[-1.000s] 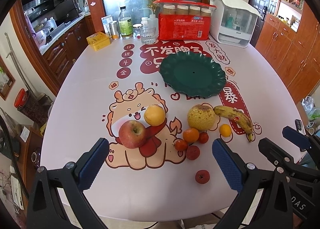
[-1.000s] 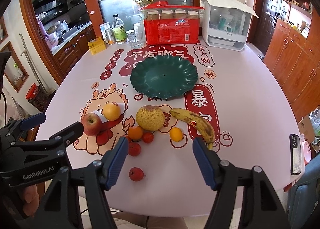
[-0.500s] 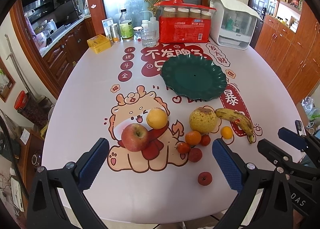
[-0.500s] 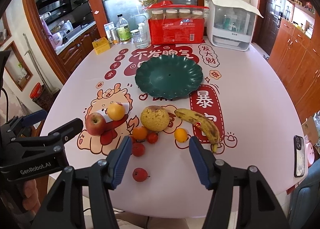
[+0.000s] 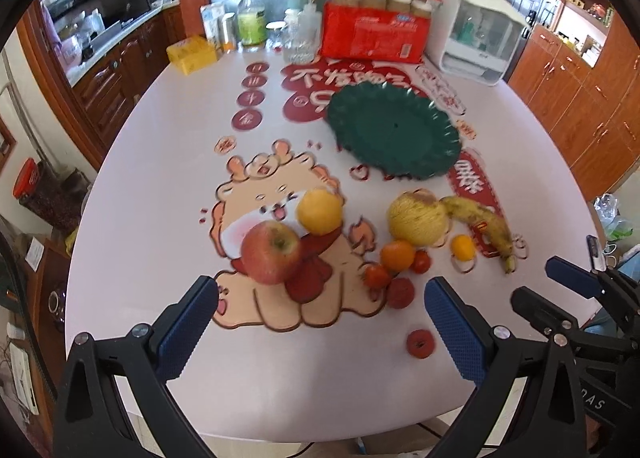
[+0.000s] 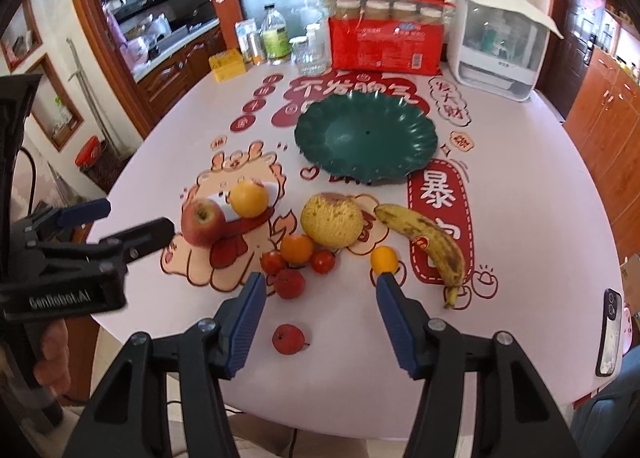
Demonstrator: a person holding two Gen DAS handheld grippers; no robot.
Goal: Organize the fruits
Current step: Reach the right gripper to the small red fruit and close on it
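We hold both tools above the near edge of the desk (image 6: 520, 185). Our left tool (image 5: 320, 322) stands wide open and empty, just short of the apple (image 5: 272, 252), which touches the orange (image 5: 320, 209). Our right tool (image 6: 318, 318) is closing with nothing gripped; a small red fruit (image 6: 288, 338) lies on the desk between its fingers. The melon (image 6: 332, 219), banana (image 6: 424, 238) and smaller fruits cluster near the empty green plate (image 6: 366, 135).

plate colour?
Dark green, plain, with a scalloped rim; the plate shows sharpest in the right wrist view.
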